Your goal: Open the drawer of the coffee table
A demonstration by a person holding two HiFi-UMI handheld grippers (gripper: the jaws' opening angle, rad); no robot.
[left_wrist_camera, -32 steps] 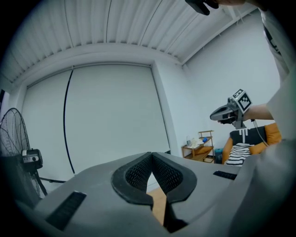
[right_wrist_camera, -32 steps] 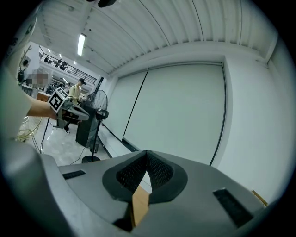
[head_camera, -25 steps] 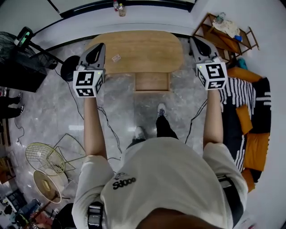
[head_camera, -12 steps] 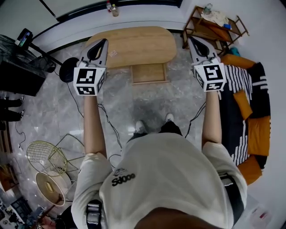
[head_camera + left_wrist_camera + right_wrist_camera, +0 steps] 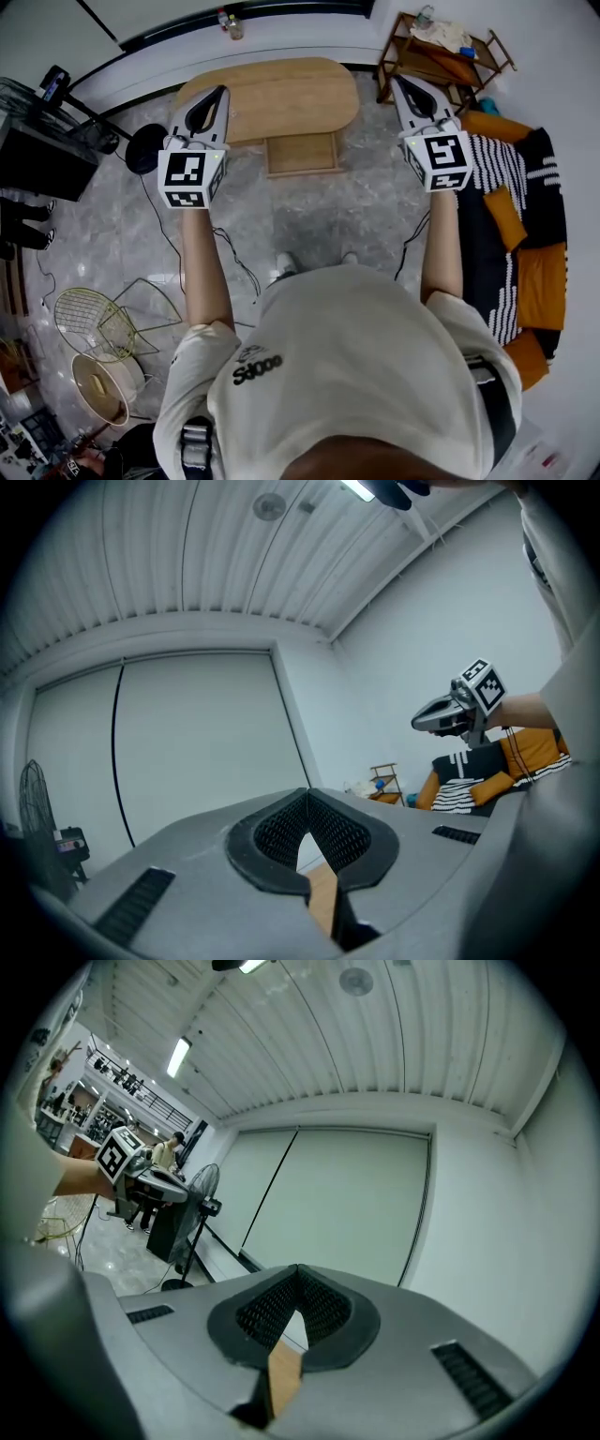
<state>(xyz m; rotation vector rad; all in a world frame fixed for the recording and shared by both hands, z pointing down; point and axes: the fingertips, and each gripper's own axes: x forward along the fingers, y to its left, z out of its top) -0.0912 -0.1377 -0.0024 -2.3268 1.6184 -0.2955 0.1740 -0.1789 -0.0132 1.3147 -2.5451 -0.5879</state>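
Observation:
In the head view the oval wooden coffee table (image 5: 281, 89) stands at the top, and its drawer (image 5: 302, 155) sticks out of the near side toward me. My left gripper (image 5: 217, 94) hovers over the table's left end, held level, jaws shut and empty. My right gripper (image 5: 401, 84) hangs right of the table's right end, also shut and empty. In the left gripper view the left gripper (image 5: 307, 794) has its pads together, with a strip of tabletop showing below them. The right gripper (image 5: 297, 1271) looks the same in its own view. Neither gripper touches the drawer.
A wooden shelf (image 5: 441, 52) stands at the back right. A sofa with orange cushions and a striped blanket (image 5: 511, 216) runs along the right. At the left are a black stand base (image 5: 145, 150), floor cables, and wire baskets (image 5: 94, 323). Bottles (image 5: 225, 21) stand by the far wall.
The table and its pulled-out drawer have slid farther up and left in the head view as the person backs away. Both grippers stay shut and went back with the arms.

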